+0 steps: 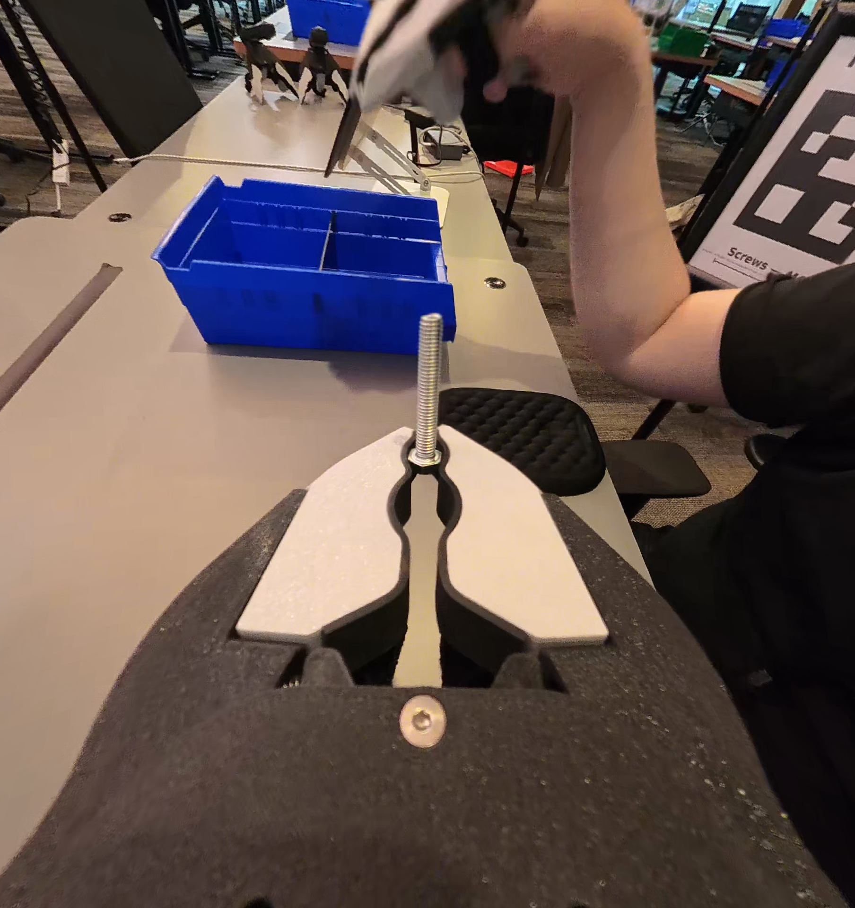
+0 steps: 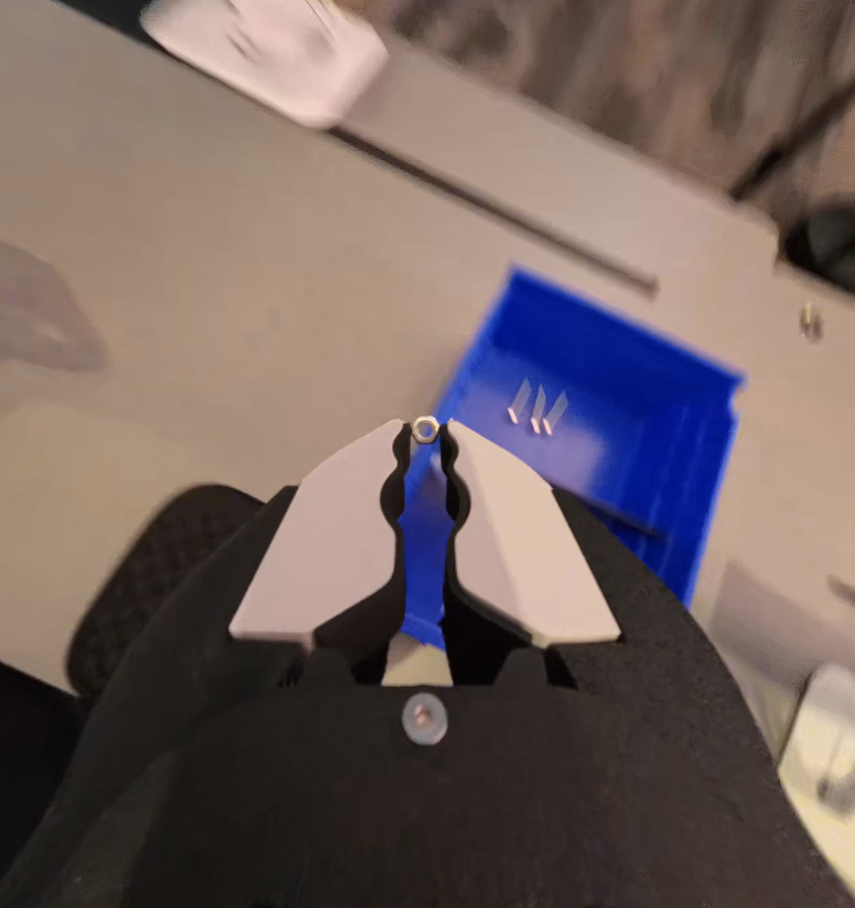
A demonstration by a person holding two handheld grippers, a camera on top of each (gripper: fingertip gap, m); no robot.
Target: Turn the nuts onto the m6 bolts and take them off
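My left gripper (image 1: 426,454) is shut on a silver bolt (image 1: 429,388) by its hex head, and the threaded shaft stands upright above the grey table (image 1: 170,467). My right gripper (image 2: 424,428) is shut on a small silver hex nut (image 2: 424,430) at its fingertips, high above the blue divided bin (image 2: 612,422). The right gripper also shows blurred in the left wrist view (image 1: 406,64), held up by a person's arm (image 1: 617,221) above and behind the bolt. Blurred silver bolts (image 2: 538,408) lie in the bin.
The blue bin (image 1: 307,275) stands on the table behind the bolt. A black chair back (image 1: 524,437) sits at the table's right edge. A marker board (image 1: 809,162) stands at the right. Two spare grippers (image 1: 293,73) stand on the far table. Across from one pair of fingers to the other is roughly 25 cm.
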